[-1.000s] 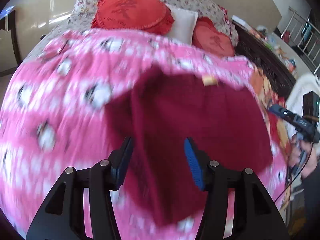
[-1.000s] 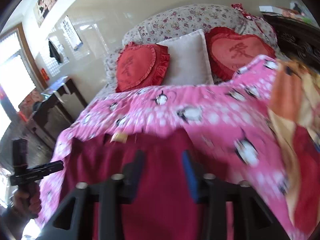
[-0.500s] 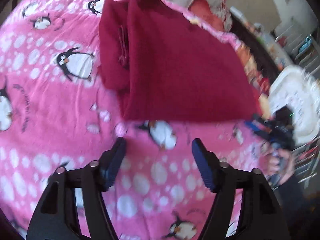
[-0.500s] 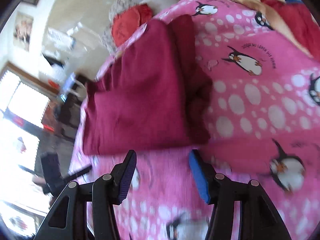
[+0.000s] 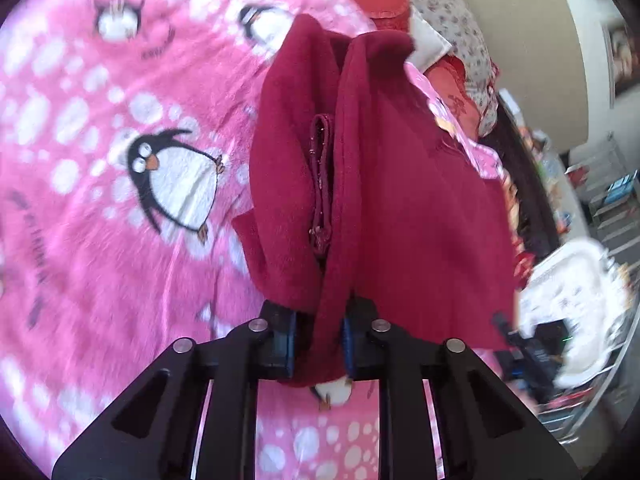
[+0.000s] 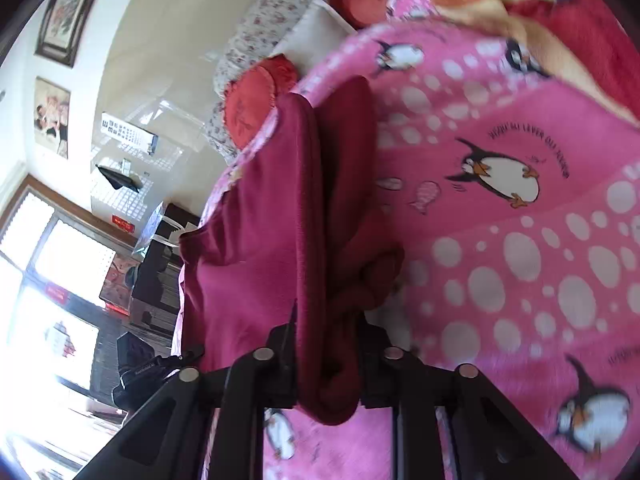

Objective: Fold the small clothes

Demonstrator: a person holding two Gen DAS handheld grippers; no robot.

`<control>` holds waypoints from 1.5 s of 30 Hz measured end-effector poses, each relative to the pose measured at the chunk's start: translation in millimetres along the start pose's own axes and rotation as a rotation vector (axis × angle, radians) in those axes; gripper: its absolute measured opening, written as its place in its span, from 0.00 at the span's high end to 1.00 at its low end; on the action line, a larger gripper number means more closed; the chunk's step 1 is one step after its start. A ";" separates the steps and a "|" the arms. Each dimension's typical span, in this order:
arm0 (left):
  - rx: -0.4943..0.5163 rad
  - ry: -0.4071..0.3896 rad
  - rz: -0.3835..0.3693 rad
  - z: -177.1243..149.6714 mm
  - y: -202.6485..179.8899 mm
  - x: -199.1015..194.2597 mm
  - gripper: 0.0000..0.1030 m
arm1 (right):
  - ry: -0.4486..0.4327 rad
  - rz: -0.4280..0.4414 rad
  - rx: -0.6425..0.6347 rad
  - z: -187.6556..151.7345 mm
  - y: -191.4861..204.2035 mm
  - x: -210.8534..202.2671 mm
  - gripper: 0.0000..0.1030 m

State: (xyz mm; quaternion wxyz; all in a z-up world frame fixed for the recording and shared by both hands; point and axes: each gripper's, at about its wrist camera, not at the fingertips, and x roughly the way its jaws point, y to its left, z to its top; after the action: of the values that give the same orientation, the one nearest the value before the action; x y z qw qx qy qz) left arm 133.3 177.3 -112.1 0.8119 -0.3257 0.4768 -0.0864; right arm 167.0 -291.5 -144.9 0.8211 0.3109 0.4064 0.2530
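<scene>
**Both tools clamped on red garment, bed**

Moved since half a second ago: both tools, then spread open over the blanket short of the garment, now closed on its near edge.

- Left tool (image 5: 318, 338): blue-padded fingers (image 5: 289, 340) pressed onto a bunched fold of the dark red garment (image 5: 420, 200). Fingertips largely buried in cloth; lower hem cut off behind the tool frame.
- Right tool (image 6: 326, 360): fingers (image 6: 282, 360) shut on a thick roll of the same garment (image 6: 256, 240). Pads not visible, covered by fabric.
- Garment: folded lengthwise in several layers, lying on the pink penguin-print blanket (image 5: 100, 200) of the bed, near end pinched at two corners. Inner seam or trim (image 5: 322, 184) visible between layers in left view; detail soft from blur.
- Blanket also in right view (image 6: 520, 260), printed lettering partly legible only.
- Behind garment: red heart cushions (image 6: 252, 100), white pillow (image 6: 316, 36), floral bedding (image 6: 264, 8), all partly hidden by the raised cloth.
- Orange-and-red blanket (image 6: 500, 4) at far edge of bed, cut off by frame.
- Opposite tool seen at frame edges: right one (image 5: 528, 354) blurred, left one (image 6: 148, 372) dark against window glare.
- White object (image 5: 572, 300) beside bed, too blurred to identify.
- Framed pictures (image 6: 60, 12) on wall.
</scene>
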 end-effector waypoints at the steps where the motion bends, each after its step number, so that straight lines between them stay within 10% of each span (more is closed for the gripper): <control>1: 0.028 -0.012 -0.001 -7.8 -7.6 -11.2 0.85 | -0.009 -0.001 -0.011 -4.1 6.3 -9.3 0.86; 7: 0.041 0.063 -0.059 -58.7 -5.3 -55.1 0.86 | -0.019 0.019 -0.015 -55.8 41.3 -81.5 0.87; 13: -0.013 0.102 -0.044 -98.3 18.7 -48.2 0.78 | 0.121 -0.059 0.138 -111.5 -10.5 -95.2 0.85; 18: -0.005 0.054 -0.057 -102.3 21.0 -53.3 0.70 | -0.019 -0.164 0.180 -97.5 -18.5 -132.4 0.83; 24: 0.004 0.001 -0.047 -112.8 11.7 -48.4 0.56 | -0.155 -0.304 -0.051 -45.3 61.9 -155.7 0.82; 26: 0.024 -0.029 -0.052 -115.5 3.7 -43.1 0.46 | -0.137 -0.282 -0.129 -29.2 96.4 -133.7 0.77; 30: 0.138 -0.085 -0.017 -126.4 -12.8 -37.9 0.31 | -0.004 -0.152 -0.278 -23.6 180.3 -68.6 0.36; 37: 0.115 -0.166 -0.088 -131.3 -1.3 -36.4 0.30 | 0.325 -0.002 -0.402 -35.9 269.0 80.7 0.35; 45: 0.074 -0.212 -0.116 -134.5 8.9 -47.7 0.30 | 0.558 -0.208 -0.278 -49.4 266.4 214.4 0.35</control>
State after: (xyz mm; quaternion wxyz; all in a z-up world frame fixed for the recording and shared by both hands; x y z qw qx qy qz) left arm -5.3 145.7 -128.1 0.8628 -0.3298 0.3651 -0.1160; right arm 199.0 47.6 -87.1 0.7341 0.0714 0.6068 0.2963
